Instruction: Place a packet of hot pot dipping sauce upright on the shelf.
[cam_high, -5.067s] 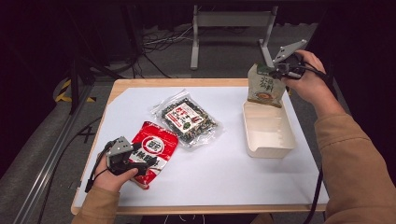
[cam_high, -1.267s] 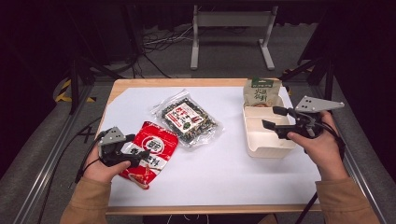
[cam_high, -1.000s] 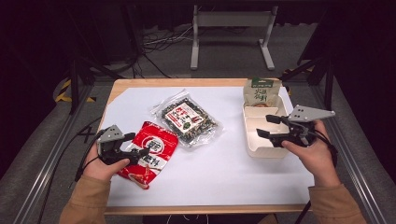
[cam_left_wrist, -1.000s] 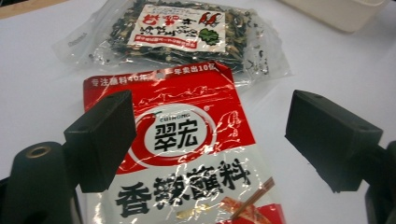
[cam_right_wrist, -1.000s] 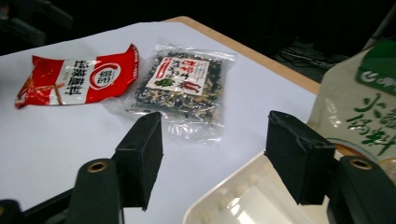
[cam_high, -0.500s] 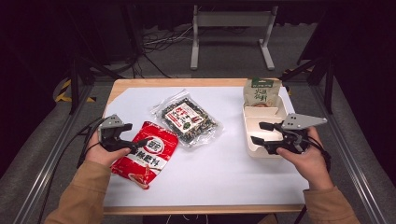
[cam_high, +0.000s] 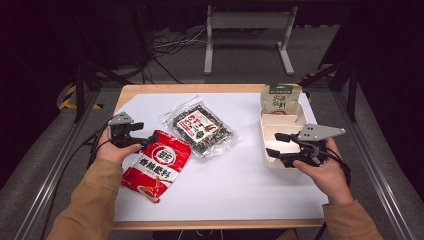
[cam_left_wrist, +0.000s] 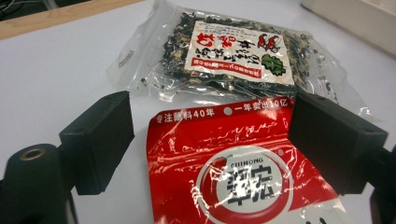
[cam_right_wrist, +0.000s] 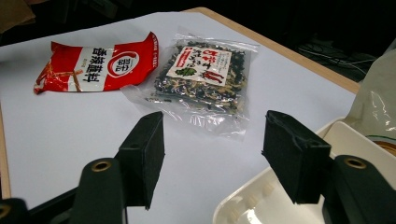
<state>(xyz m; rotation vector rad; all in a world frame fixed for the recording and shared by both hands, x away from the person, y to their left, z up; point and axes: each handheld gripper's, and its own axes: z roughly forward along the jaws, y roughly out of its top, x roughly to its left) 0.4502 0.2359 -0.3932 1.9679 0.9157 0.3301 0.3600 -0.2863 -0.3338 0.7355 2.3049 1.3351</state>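
While the left claw (cam_left_wrist: 210, 140) gapes empty, the red packet's (cam_left_wrist: 233, 172) top edge lies between its jaws.

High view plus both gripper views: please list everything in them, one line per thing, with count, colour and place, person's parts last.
red packet: 1, red and white, flat at table's front left, between the left gripper's fingers
clear packet: 1, clear with dark contents, middle of table, overlapping the red packet's top edge
green pouch: 1, green and beige, upright in the tray's far end
tray: 1, cream, right side of table
table: 1, white top, wooden rim
left gripper: 1, black, open around the red packet's top edge
right gripper: 1, black, open over the tray
sleeves: 2, tan, bottom of high view
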